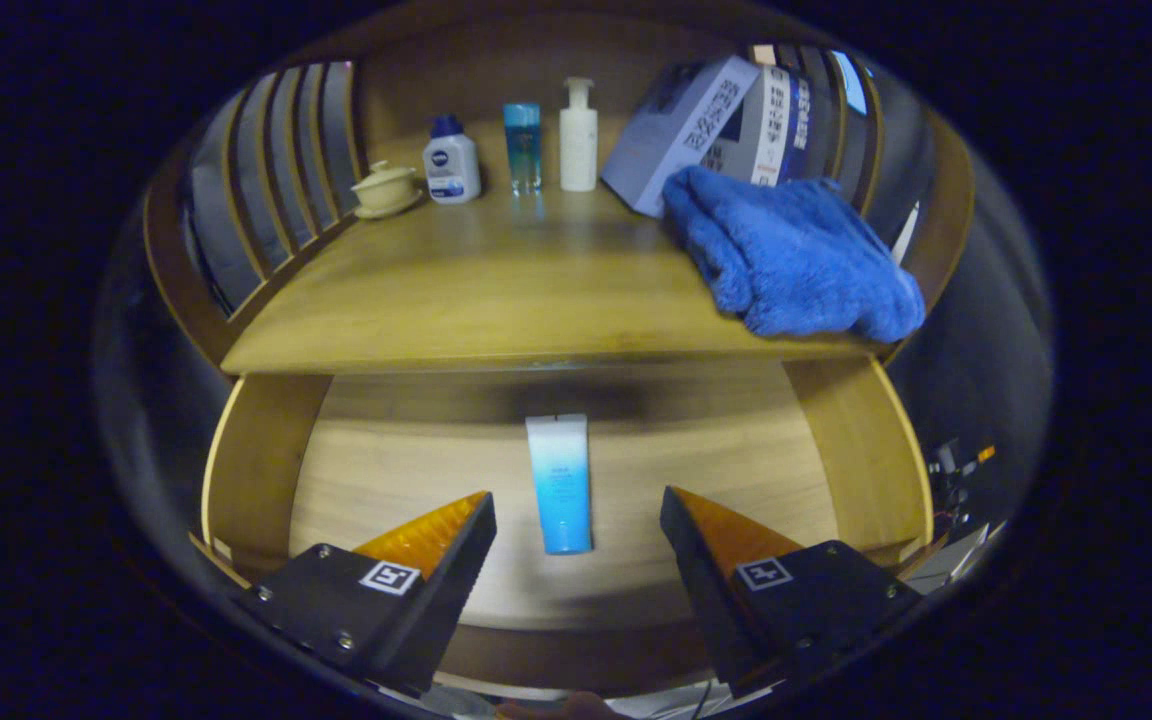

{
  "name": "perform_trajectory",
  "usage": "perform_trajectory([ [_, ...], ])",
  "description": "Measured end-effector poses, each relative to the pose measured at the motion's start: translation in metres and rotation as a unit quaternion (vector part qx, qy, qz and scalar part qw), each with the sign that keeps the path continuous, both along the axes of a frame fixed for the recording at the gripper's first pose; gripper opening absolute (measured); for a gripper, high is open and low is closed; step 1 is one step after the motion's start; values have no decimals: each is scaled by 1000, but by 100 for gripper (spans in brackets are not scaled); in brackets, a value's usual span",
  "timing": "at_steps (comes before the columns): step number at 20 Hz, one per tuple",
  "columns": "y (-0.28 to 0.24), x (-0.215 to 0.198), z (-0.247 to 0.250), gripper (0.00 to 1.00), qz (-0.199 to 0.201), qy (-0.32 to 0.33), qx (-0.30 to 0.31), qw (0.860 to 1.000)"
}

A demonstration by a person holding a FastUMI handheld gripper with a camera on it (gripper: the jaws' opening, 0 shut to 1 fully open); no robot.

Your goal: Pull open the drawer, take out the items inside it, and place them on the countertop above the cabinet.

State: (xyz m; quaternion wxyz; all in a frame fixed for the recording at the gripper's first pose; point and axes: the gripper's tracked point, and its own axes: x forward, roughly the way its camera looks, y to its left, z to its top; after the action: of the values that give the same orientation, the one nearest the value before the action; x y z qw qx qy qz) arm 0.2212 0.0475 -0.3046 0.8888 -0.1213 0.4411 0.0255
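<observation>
Spread wide and holding nothing, my gripper hovers over the wooden drawer, a smooth tube at 12 o'clock.

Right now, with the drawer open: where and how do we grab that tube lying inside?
Grip the tube across its narrow middle, coming straight down from above. It lies flat on the drawer floor, lengthwise between the open tongs, so its long sides face the fingers.
</observation>
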Motion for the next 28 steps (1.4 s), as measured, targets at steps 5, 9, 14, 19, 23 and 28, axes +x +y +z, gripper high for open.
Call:
perform_trajectory([
  [5, 1, 9, -29, 97, -7, 38, -32, 999],
  [9, 7, 0, -50, 79, -9, 88, -14, 996],
  [14, -4, 4, -60, 52, -35, 98, -22, 994],
  [19, -2, 2, -61, 37, -30, 104, -28, 994],
  [23, 8, -13, -56, 37, -24, 115, 13, 993],
  [28, 16, -27, -26, 37, -7, 83, 71, 994],
])
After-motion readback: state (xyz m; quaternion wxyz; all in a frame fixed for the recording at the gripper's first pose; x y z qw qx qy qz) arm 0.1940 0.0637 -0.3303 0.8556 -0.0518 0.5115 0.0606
